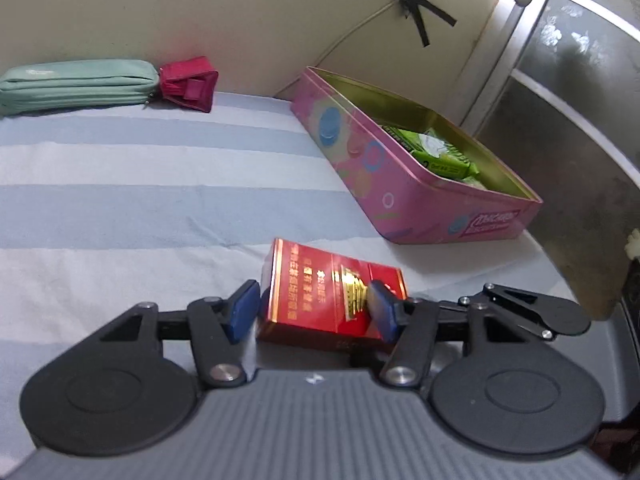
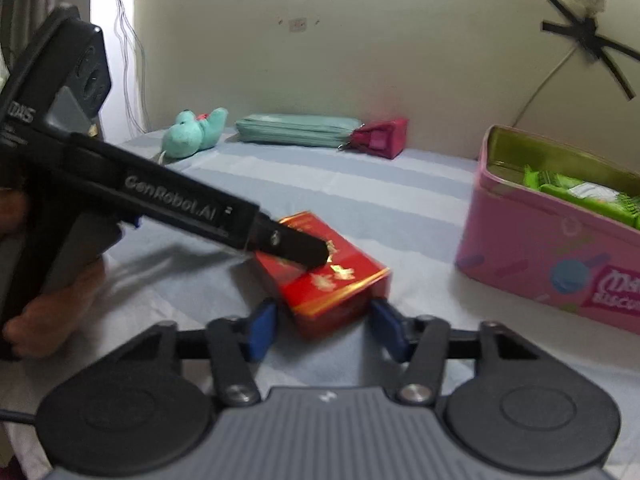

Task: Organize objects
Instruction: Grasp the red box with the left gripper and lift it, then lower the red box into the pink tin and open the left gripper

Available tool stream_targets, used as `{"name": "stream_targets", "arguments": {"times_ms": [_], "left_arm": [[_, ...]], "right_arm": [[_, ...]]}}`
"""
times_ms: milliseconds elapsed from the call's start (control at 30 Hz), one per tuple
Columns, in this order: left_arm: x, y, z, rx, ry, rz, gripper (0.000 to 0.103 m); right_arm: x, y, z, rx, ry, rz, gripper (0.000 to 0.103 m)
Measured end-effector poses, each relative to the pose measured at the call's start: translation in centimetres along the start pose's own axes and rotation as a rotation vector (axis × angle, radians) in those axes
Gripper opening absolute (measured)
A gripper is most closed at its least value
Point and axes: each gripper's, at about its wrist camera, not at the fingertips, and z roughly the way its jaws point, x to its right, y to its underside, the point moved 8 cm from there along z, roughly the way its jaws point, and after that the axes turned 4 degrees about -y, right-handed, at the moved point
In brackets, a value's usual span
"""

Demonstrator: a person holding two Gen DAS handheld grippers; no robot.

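A red cigarette pack (image 1: 320,296) with gold print lies on the striped cloth. My left gripper (image 1: 312,310) straddles it, blue pads on either side, the right pad over the pack's top; the jaws look partly open, not squeezing. In the right wrist view the same pack (image 2: 332,280) lies between my right gripper's (image 2: 326,326) open blue pads, its near end just inside them. The left gripper's body (image 2: 192,208) reaches in from the left over the pack. A pink tin (image 1: 400,184) with green packets (image 1: 440,152) stands to the right; it also shows in the right wrist view (image 2: 552,256).
A teal pouch (image 2: 296,128) and a magenta pouch (image 2: 384,136) lie against the back wall, with a teal plush toy (image 2: 192,132) to their left. A metal-framed door (image 1: 560,120) stands beyond the tin. A cable taped with black strips (image 1: 412,0) runs down the wall.
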Motion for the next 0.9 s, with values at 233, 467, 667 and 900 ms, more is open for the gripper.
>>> {"name": "stream_targets", "arguments": {"times_ms": [233,467,667,900], "left_arm": [[4.8,-5.0,-2.0,0.117,0.057,0.073,0.060],[12.0,-9.7,1.3,0.160,0.089,0.192,0.062],[14.3,-11.2,9.0,-0.017,0.089,0.147,0.063],[14.2,-12.6,15.3,-0.137,0.042,0.078,0.067]], "right_arm": [[3.9,-2.1,-4.5,0.199,0.038,0.101,0.044],[10.6,-4.8,-7.1,0.285,0.181,0.135,0.045],[17.3,-5.5,-5.6,0.138,0.173,0.199,0.048],[22.5,-6.2,-2.0,-0.054,0.138,0.285,0.048]]}}
